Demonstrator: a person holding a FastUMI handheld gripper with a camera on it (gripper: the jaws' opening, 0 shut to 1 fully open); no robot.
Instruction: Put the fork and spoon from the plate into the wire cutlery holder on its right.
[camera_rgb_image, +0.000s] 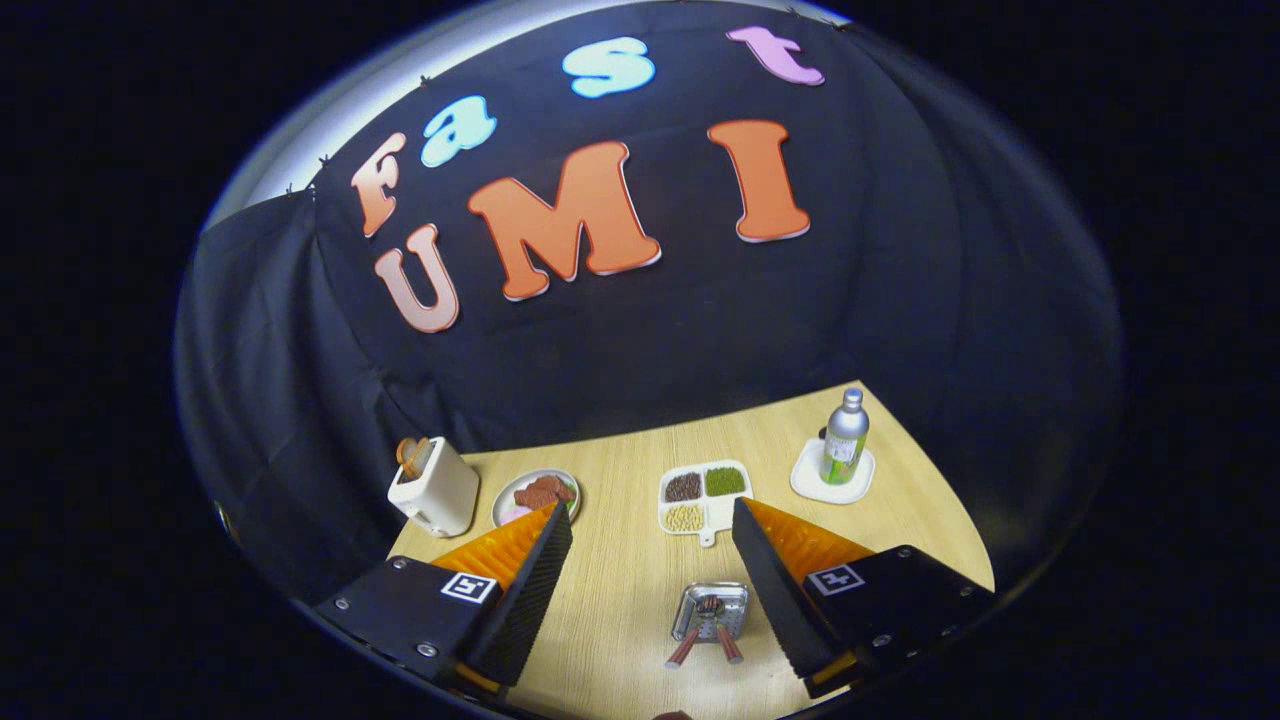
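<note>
1. Gripper view: the tongs (650, 590) were spread wide and pinched nothing, held above the wooden desk (620, 560).
2. Between the two fingers, toward the right one, sat a small metal plate (711, 602). On it lay the fork (722, 632) and the spoon (692, 632), side by side, their brown handles sticking out over the near rim. Which was which was hard to tell at this size.
3. The wire cutlery holder could not be made out; the right finger (775, 580) covered the desk just right of the plate.
4. Farther off stood a toaster (433, 487) on the left, a dish of food (537, 494), a divided tray (704, 495) and a bottle (846, 436) on a coaster.
5. Judgement: both pieces looked light, stiff and thin, with slippery metal heads. The handles overhanging the rim seemed the best hold, one piece at a time, pinched across the handle's width.
</note>
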